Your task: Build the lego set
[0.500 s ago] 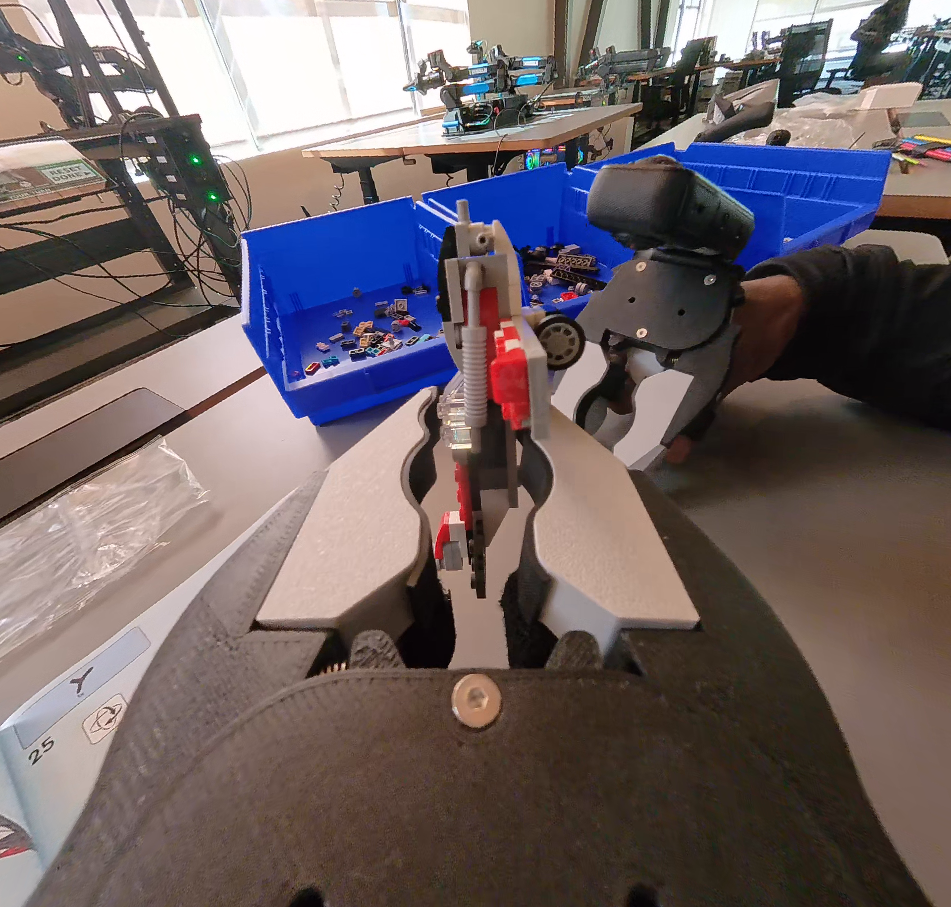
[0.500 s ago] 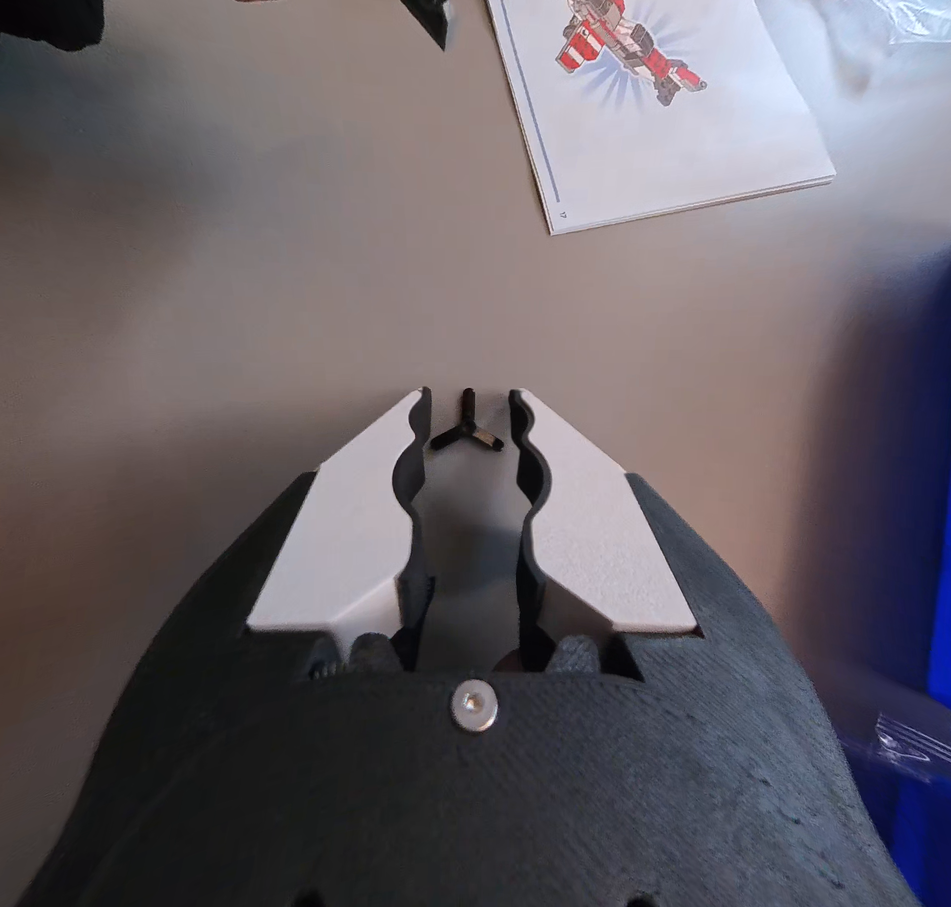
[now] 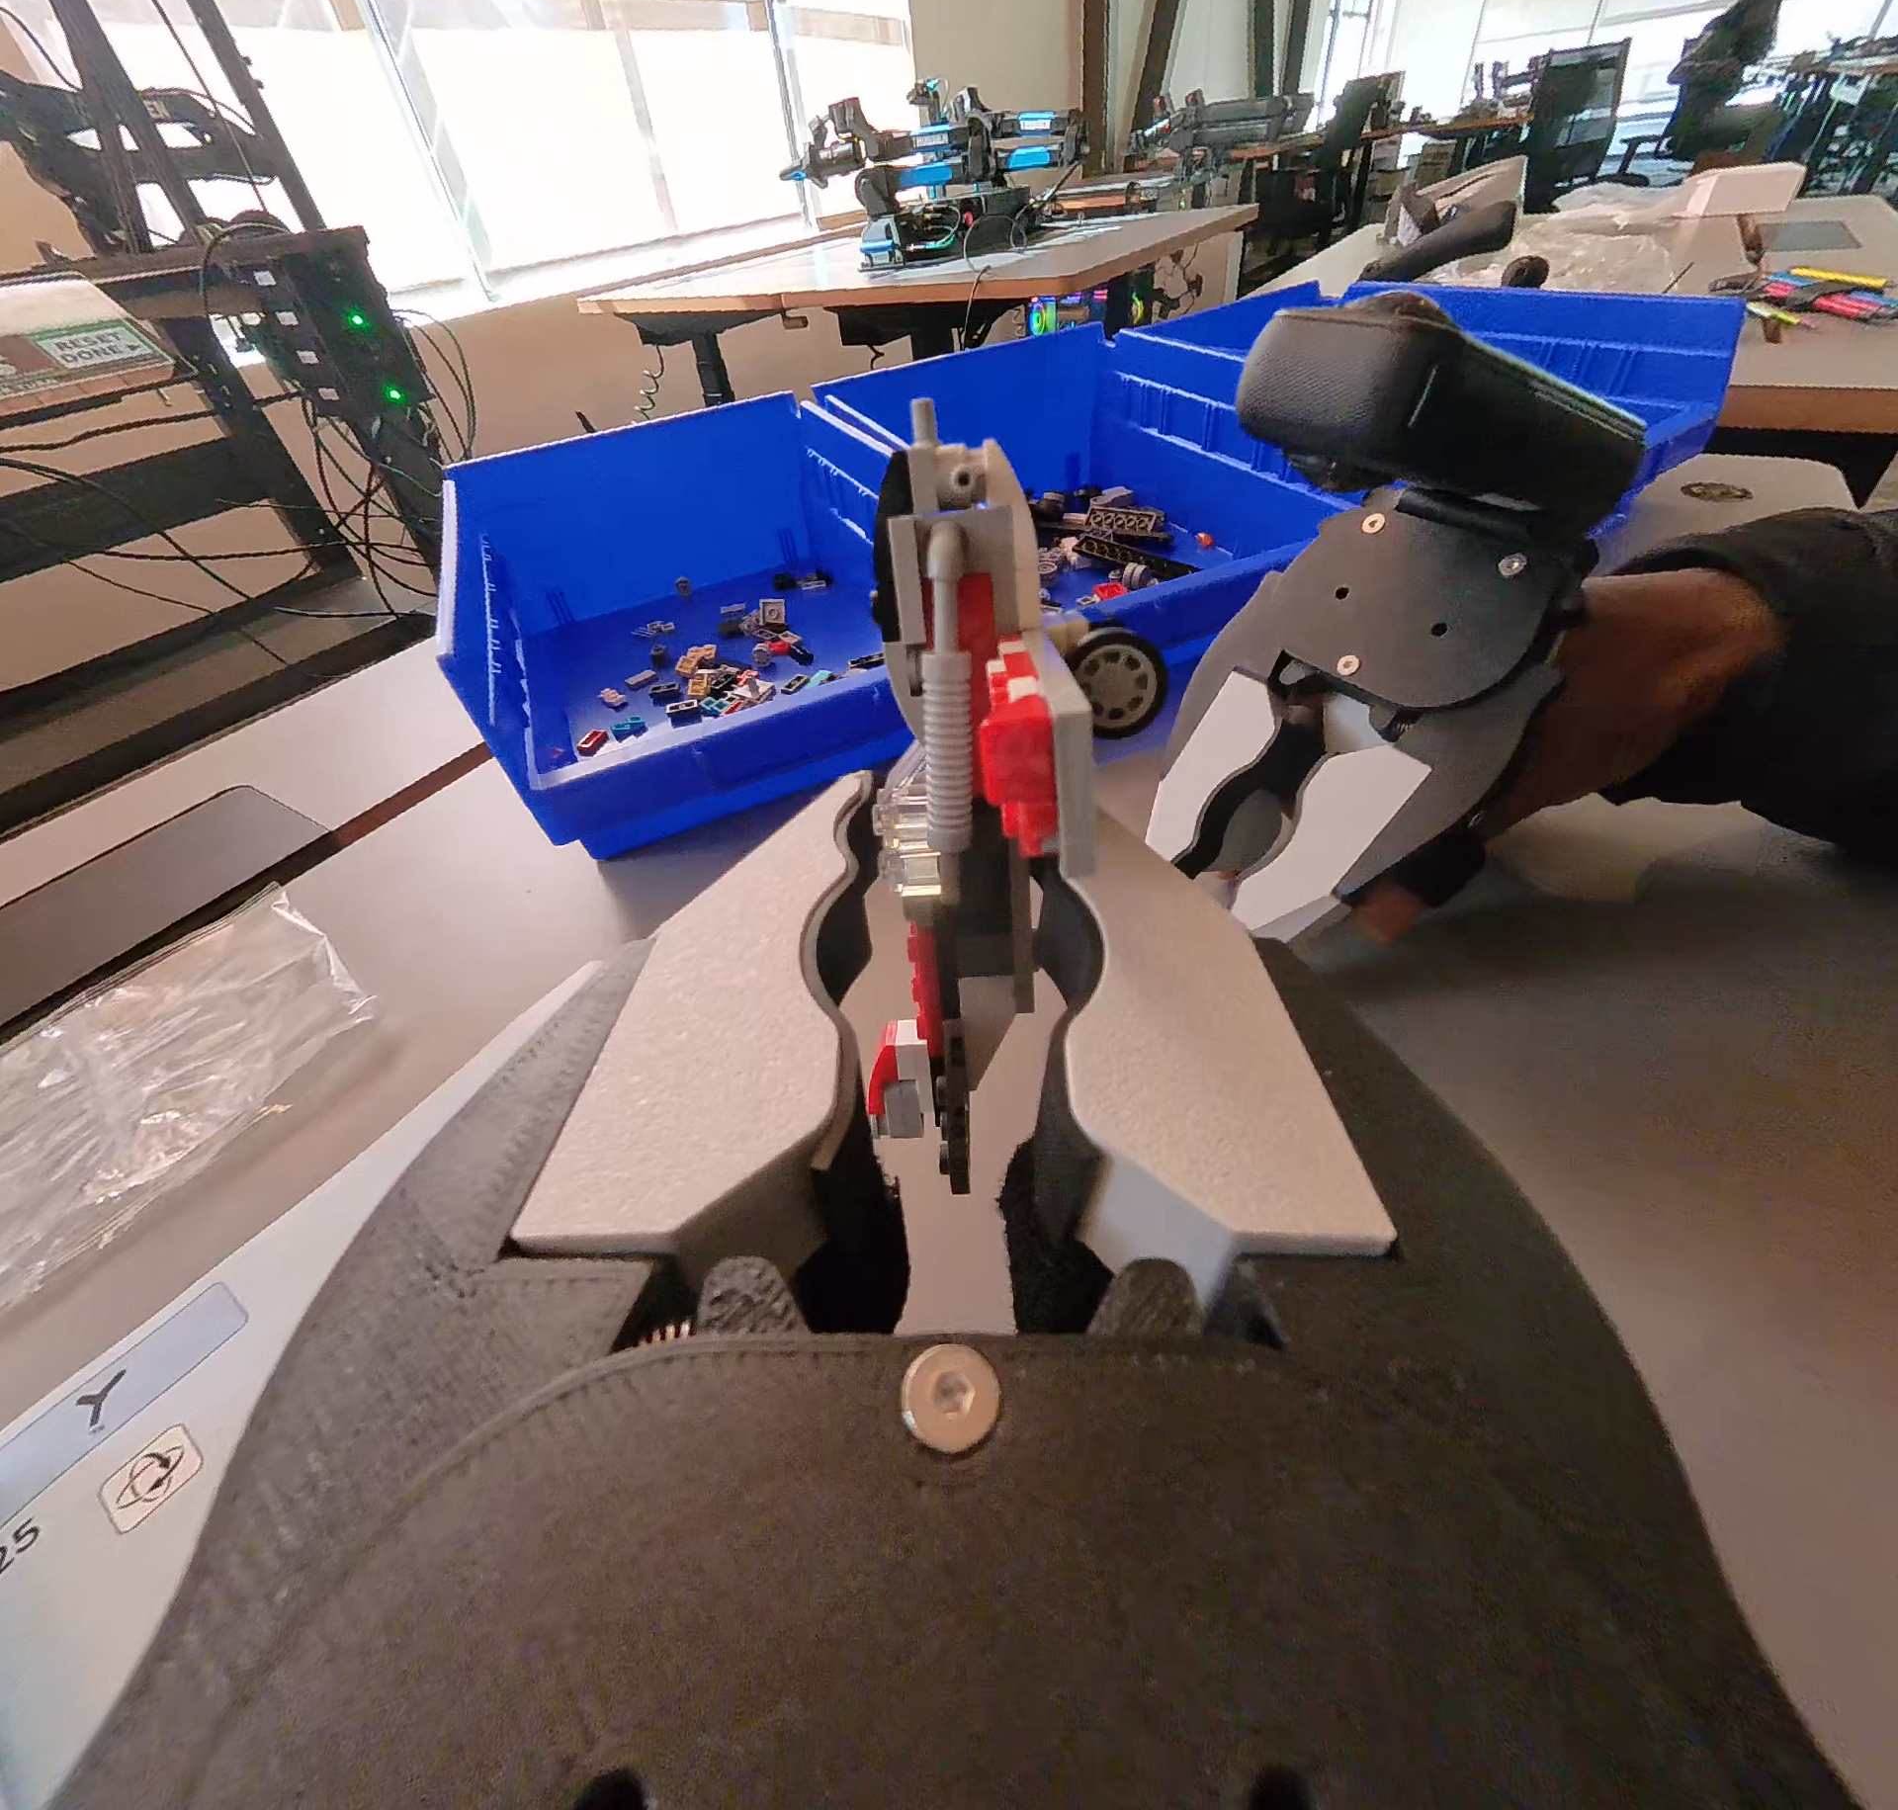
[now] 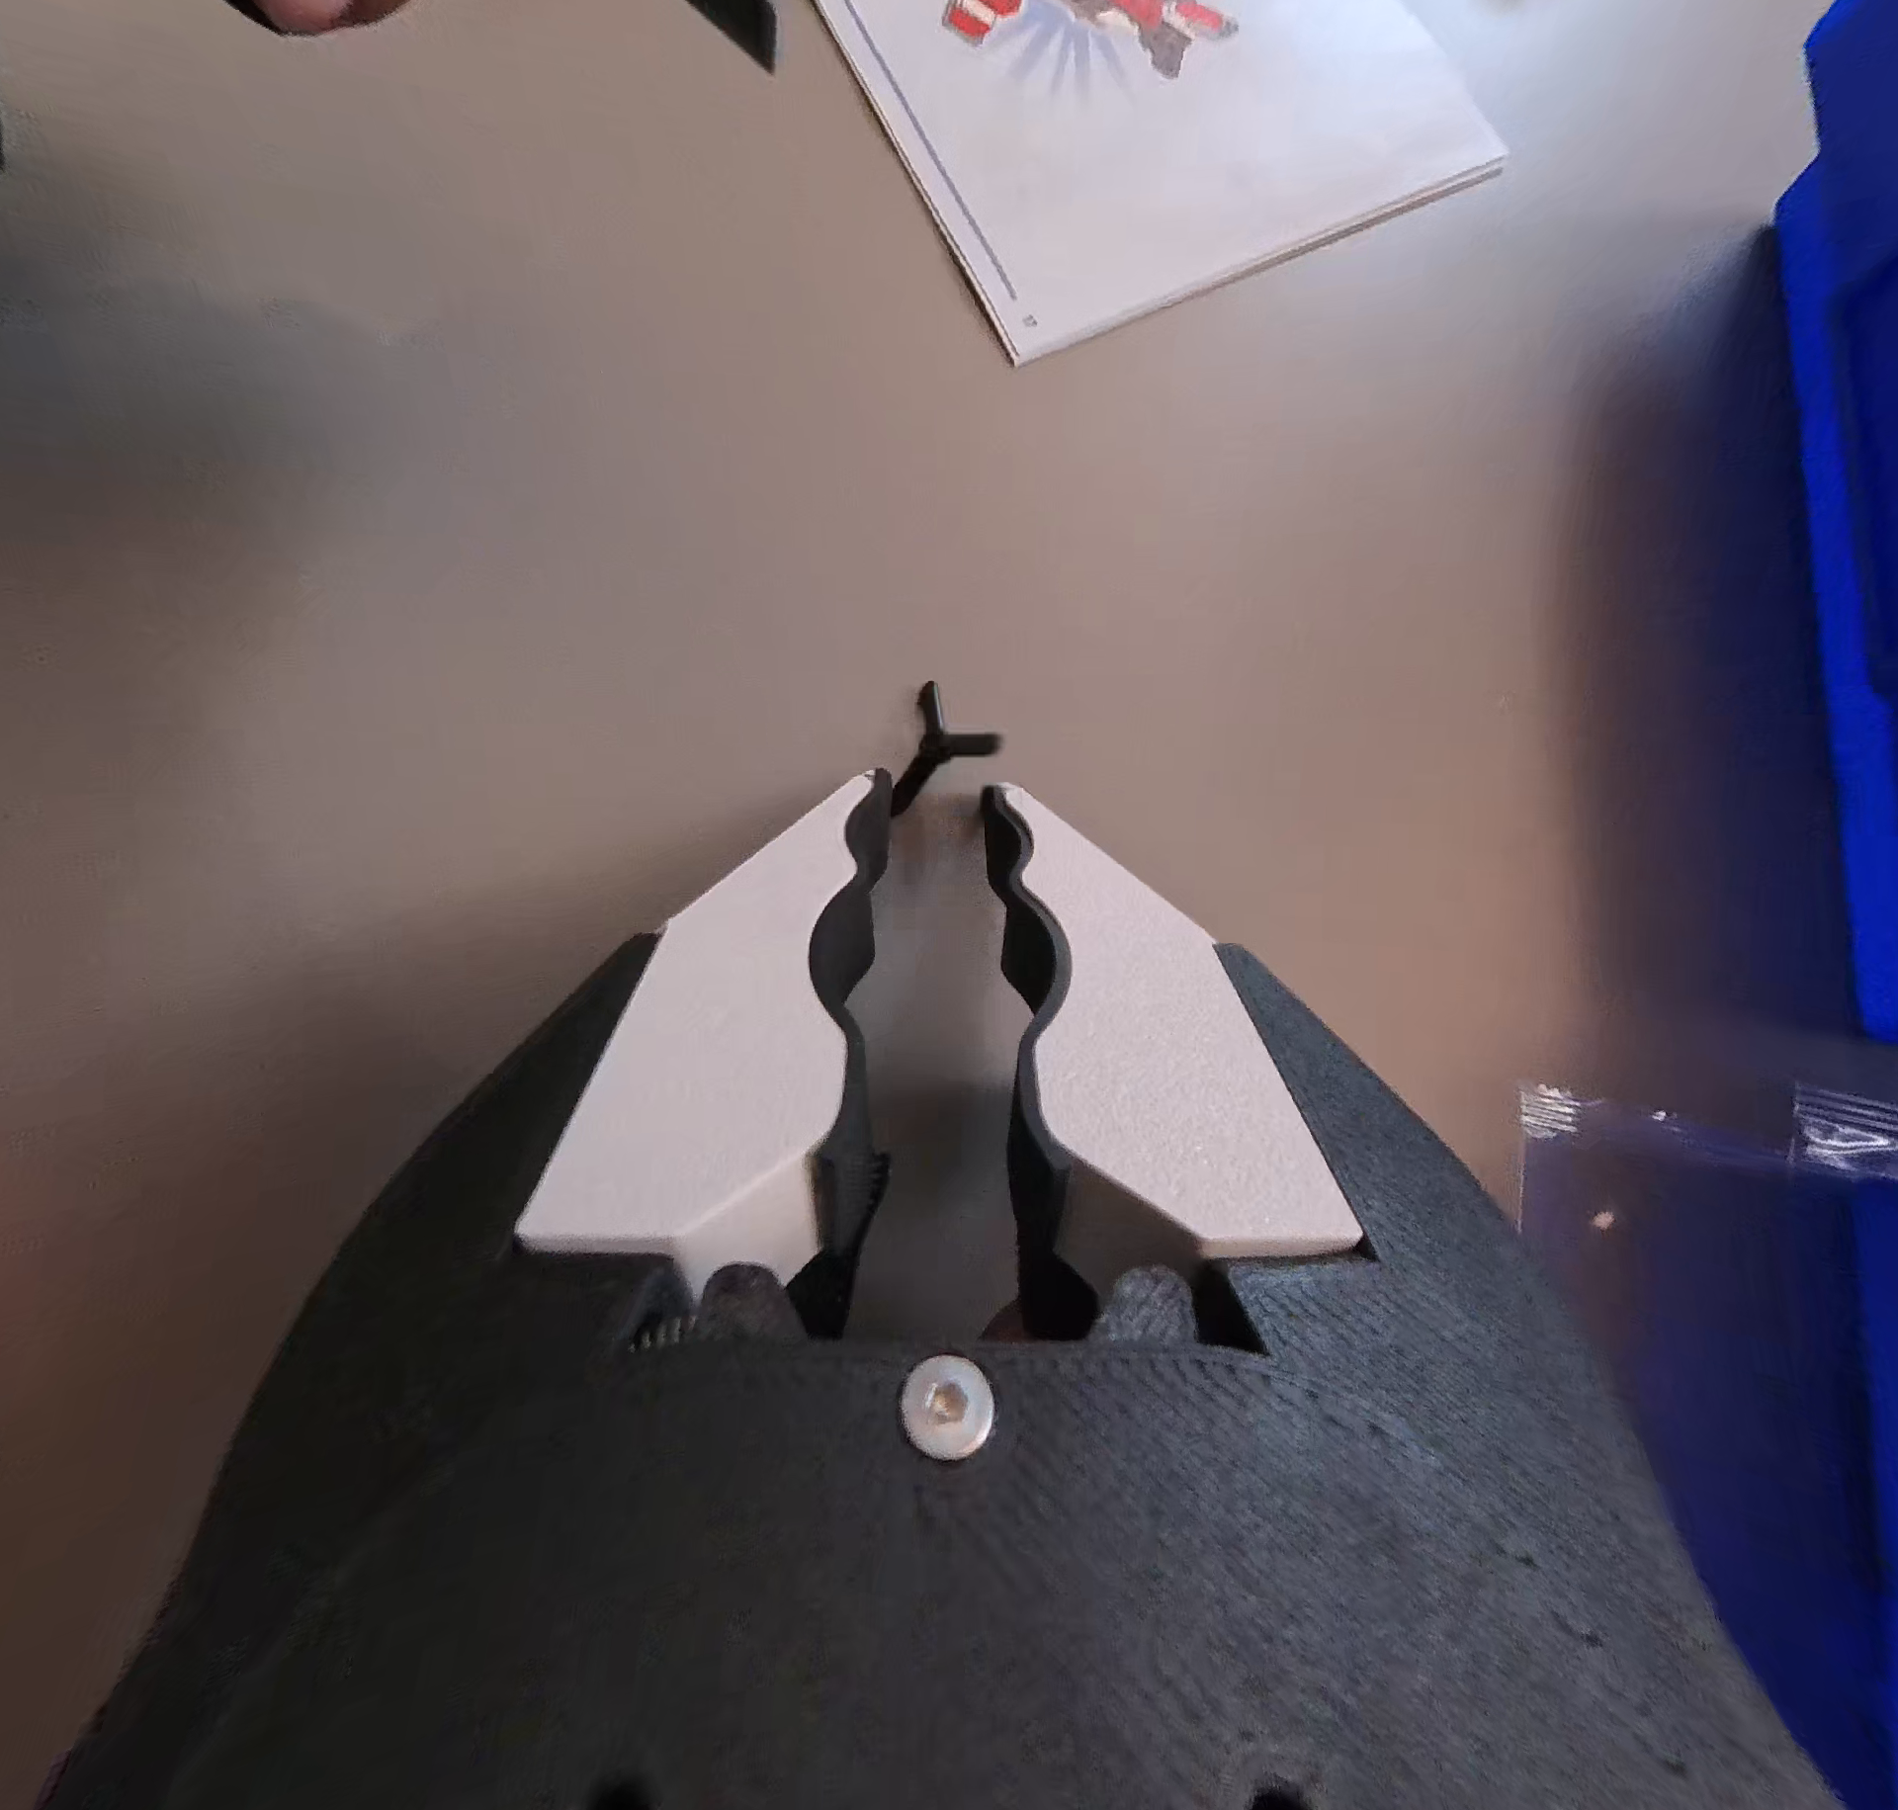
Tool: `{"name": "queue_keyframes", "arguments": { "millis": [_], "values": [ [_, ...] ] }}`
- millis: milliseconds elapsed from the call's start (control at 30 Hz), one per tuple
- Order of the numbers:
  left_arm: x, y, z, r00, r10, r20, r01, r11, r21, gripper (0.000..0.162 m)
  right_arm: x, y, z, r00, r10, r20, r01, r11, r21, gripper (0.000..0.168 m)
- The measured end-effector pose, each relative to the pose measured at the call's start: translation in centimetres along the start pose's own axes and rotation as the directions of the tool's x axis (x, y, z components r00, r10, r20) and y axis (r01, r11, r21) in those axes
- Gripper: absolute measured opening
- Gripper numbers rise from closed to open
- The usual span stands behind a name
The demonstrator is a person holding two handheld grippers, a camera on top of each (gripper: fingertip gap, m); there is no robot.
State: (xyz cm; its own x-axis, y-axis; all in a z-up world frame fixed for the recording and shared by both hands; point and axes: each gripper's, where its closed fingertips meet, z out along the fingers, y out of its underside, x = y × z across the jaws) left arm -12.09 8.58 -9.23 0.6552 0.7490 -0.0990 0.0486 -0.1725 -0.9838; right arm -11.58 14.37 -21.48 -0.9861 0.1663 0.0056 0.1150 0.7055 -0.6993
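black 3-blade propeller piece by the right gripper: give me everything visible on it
The propeller piece is small, black, plastic-looking, with three thin blades off a hub. It lies flat on the tan table, just past the right gripper, whose jaws are apart. One blade reaches the left fingertip; contact unclear. Slightly motion-blurred.

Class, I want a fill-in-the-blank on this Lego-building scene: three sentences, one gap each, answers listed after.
1. The left gripper is shut on the partly built ____ model.
2. The loose bricks lie in a ____ bin.
3. The small black propeller piece has ____ blades.

Missing words: Lego; blue; three
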Motion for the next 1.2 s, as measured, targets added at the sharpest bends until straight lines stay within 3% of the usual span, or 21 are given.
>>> {"name": "queue_keyframes", "arguments": {
  "millis": [333, 500, 700, 900, 1033, 1200],
  "values": [
    [0.3, 0.0, 0.2, 1.0, -0.005, -0.009, 0.005, 1.0, -0.001, 0.026, 0.4, -0.5, 0.3, 0.998, -0.02, -0.062, 0.02, 1.0, -0.002, 0.011],
    [0.2, 0.1, 0.2, 1.0, -0.008, -0.003, 0.008, 1.0, -0.004, 0.026, 0.0, -1.1, 0.4, 0.998, 0.05, -0.05, -0.049, 0.999, 0.021, 0.012],
    [0.3, 0.2, 0.3, 1.0, -0.008, -0.004, 0.008, 1.0, -0.006, 0.026, 0.8, -0.8, 0.9, 0.986, 0.02, -0.165, -0.024, 0.999, -0.027, 0.006],
    [0.5, 0.2, 0.4, 1.0, -0.006, -0.006, 0.006, 1.0, -0.003, 0.026, 1.1, -0.8, 0.6, 0.99, 0.001, -0.138, 0.001, 1.0, 0.013, 0.004],
    [0.6, 0.5, 0.7, 1.0, -0.007, -0.006, 0.007, 1.0, -0.009, 0.027, 1.8, -2.1, -1.4, 0.988, -0.041, -0.148, 0.054, 0.995, 0.083, 0.004],
    [0.8, 0.7, 1.2, 0.999, -0.041, -0.001, 0.041, 0.999, 0.022, 0.026, 4.0, -6.1, -7.1, 0.986, 0.048, -0.162, -0.002, 0.962, 0.274, 0.004]
  ]
}}
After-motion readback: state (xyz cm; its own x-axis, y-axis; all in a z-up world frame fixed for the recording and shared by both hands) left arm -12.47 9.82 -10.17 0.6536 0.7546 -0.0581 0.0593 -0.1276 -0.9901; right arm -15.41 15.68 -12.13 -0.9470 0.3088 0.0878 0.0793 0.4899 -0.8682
